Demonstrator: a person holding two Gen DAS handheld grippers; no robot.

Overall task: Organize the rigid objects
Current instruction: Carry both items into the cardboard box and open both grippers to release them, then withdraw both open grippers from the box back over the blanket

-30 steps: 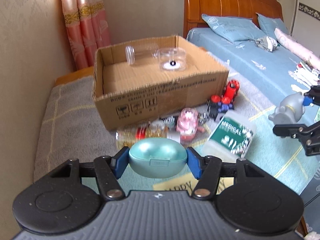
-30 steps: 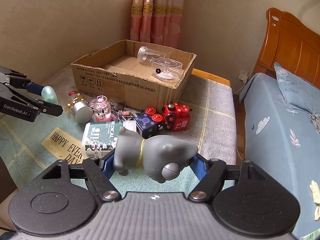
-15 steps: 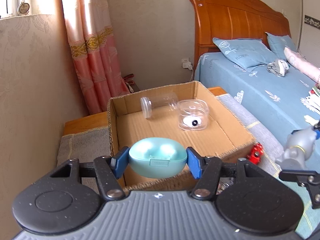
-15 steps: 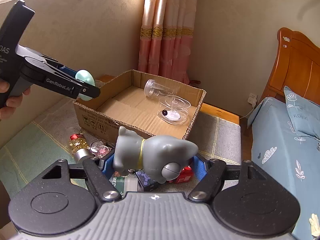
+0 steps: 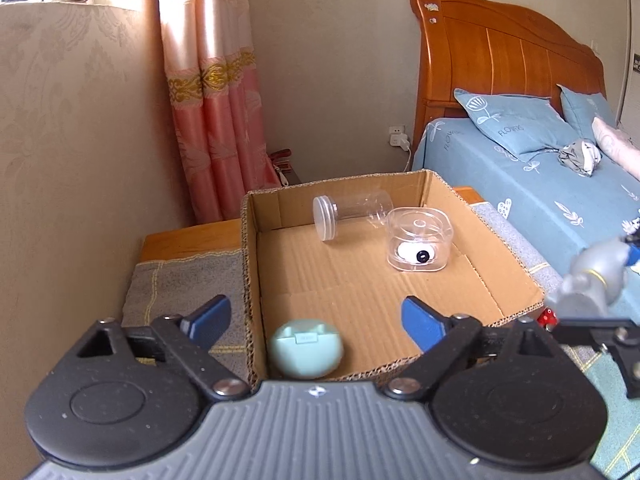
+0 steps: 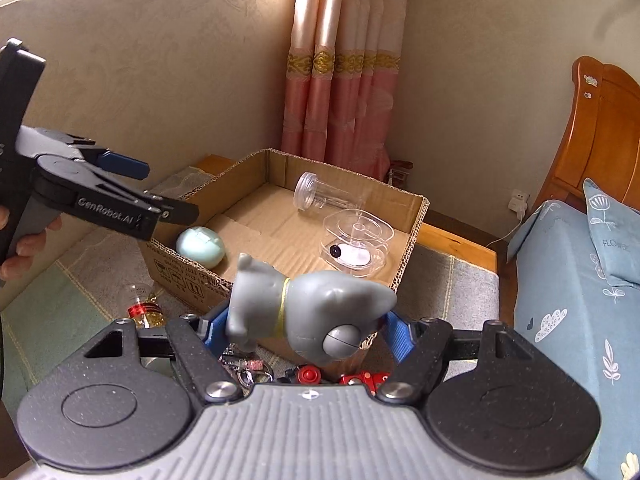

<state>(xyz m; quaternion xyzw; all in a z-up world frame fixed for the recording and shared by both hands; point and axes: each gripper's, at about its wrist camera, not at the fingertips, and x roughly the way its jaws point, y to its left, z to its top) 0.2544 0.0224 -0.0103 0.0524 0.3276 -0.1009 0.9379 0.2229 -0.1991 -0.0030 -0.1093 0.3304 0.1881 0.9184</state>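
A cardboard box (image 5: 516, 304) stands open on the blanket. My left gripper (image 5: 316, 320) is open above its near left corner. The mint earbud case (image 5: 306, 348) lies free on the box floor below it, and shows in the right wrist view (image 6: 200, 247). A clear jar (image 5: 352, 212) and a clear square case (image 5: 420, 244) lie at the back of the box. My right gripper (image 6: 304, 328) is shut on a grey animal figure (image 6: 308, 312), held just before the box's near right wall. The left gripper (image 6: 160, 190) shows open in the right wrist view.
Loose items lie on the blanket in front of the box: a small gold bottle (image 6: 144, 308), key rings (image 6: 248, 368) and a red toy train (image 6: 364, 380). A bed with blue bedding (image 5: 552, 184) is on the right. A wall and pink curtain (image 5: 212, 120) stand behind the box.
My left gripper opened and let go of the mint case, which dropped into the box's near left corner. My right gripper carried the grey figure closer to the box.
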